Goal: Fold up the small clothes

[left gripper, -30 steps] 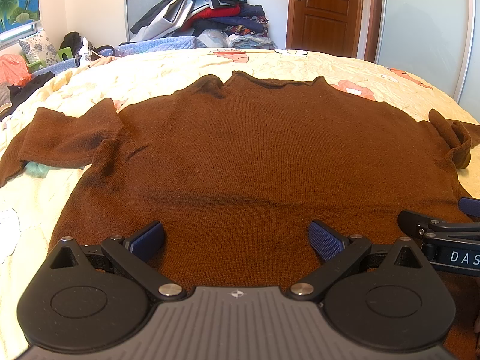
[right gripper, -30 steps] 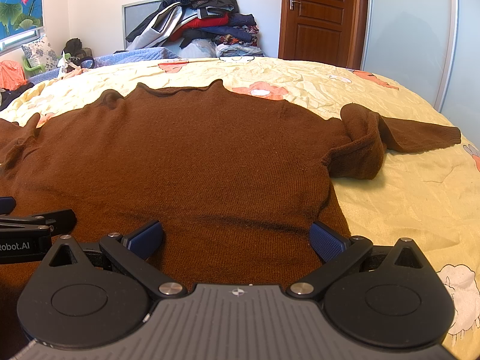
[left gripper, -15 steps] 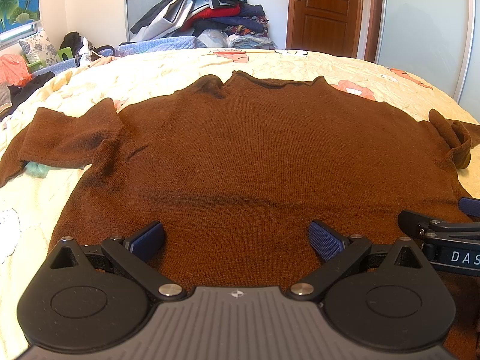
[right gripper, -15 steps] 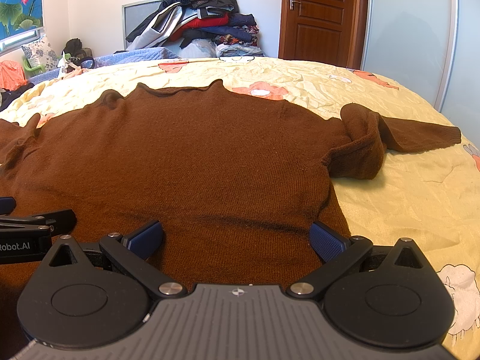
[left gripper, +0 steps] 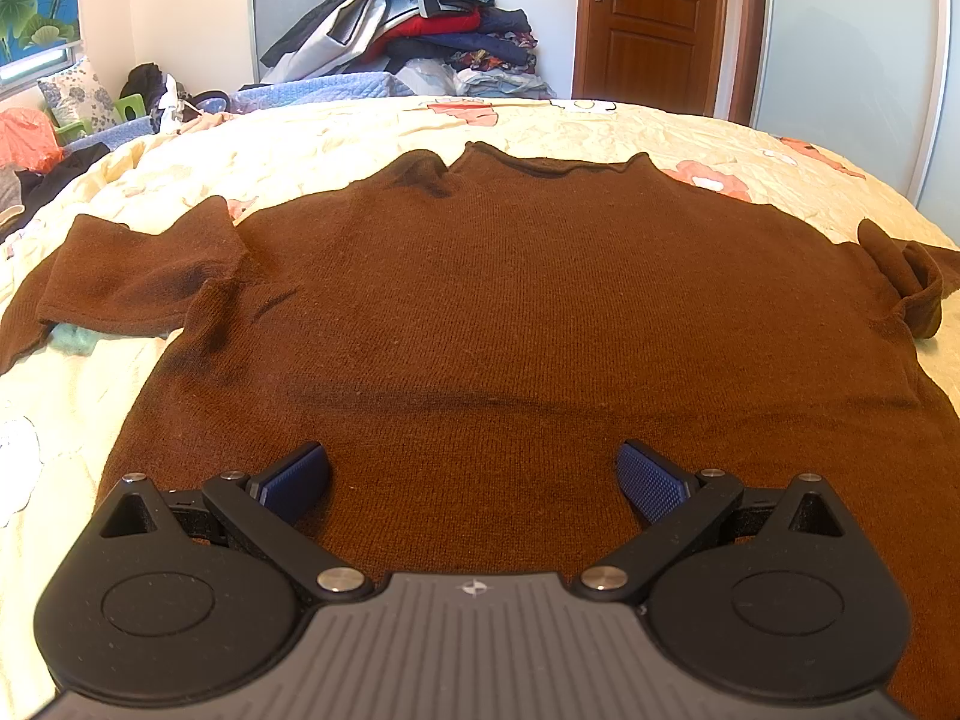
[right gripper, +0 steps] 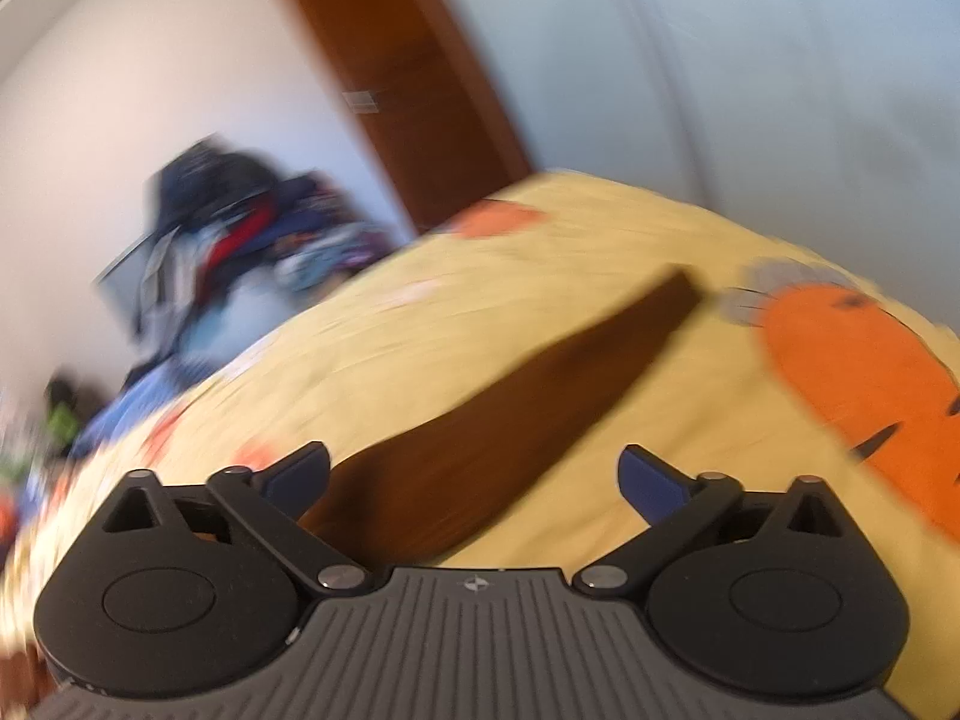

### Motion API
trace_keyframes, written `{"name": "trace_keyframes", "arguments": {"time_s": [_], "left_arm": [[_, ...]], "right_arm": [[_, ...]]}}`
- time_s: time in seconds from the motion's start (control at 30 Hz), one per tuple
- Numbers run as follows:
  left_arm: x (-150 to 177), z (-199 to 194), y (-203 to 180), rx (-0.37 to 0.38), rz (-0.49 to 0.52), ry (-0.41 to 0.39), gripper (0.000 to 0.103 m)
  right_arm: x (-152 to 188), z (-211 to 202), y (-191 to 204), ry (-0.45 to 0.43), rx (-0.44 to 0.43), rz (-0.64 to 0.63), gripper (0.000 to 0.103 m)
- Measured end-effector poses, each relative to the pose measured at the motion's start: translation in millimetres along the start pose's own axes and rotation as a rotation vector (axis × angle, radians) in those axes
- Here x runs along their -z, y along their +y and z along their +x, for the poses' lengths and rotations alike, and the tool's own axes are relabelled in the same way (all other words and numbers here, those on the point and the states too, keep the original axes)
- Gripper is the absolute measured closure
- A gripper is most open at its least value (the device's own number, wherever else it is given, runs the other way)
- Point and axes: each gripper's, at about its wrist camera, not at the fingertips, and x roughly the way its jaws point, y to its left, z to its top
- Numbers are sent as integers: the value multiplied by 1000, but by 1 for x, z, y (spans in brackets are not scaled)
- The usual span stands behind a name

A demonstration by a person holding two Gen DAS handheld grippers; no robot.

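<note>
A brown knit sweater (left gripper: 510, 312) lies flat on the yellow bedsheet (left gripper: 336, 144), collar away from me. Its left sleeve (left gripper: 132, 282) stretches out to the left; its right sleeve (left gripper: 906, 276) is bunched at the right. My left gripper (left gripper: 474, 480) is open and empty over the sweater's hem. In the blurred, tilted right wrist view, my right gripper (right gripper: 474, 474) is open and empty over the straight brown right sleeve (right gripper: 528, 414), whose cuff points away to the upper right.
A pile of clothes (left gripper: 420, 18) stands against the far wall beside a wooden door (left gripper: 648, 24). A sliding wardrobe (left gripper: 858, 72) is at the right. Cushions and bags (left gripper: 72, 114) lie at the left. An orange print (right gripper: 858, 396) marks the sheet.
My right gripper has swung quickly to the right, off the sweater's hem to the right sleeve, tilting and blurring its view. It has left the left wrist view. The left gripper has not moved.
</note>
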Motion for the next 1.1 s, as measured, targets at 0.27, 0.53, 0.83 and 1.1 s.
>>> {"name": "trace_keyframes", "arguments": {"time_s": [0.27, 0.53, 0.83, 1.1], "left_arm": [[0, 0, 0, 0, 0, 0, 0], [0, 0, 0, 1, 0, 0, 0], [0, 0, 0, 1, 0, 0, 0], [1, -5, 3, 4, 5, -1, 0]], "right_arm": [[-27, 77, -67, 54, 35, 215, 37], [-26, 102, -80, 82, -29, 292, 89], [-21, 38, 30, -44, -235, 76, 89], [93, 45, 245, 234, -650, -177, 64]]}}
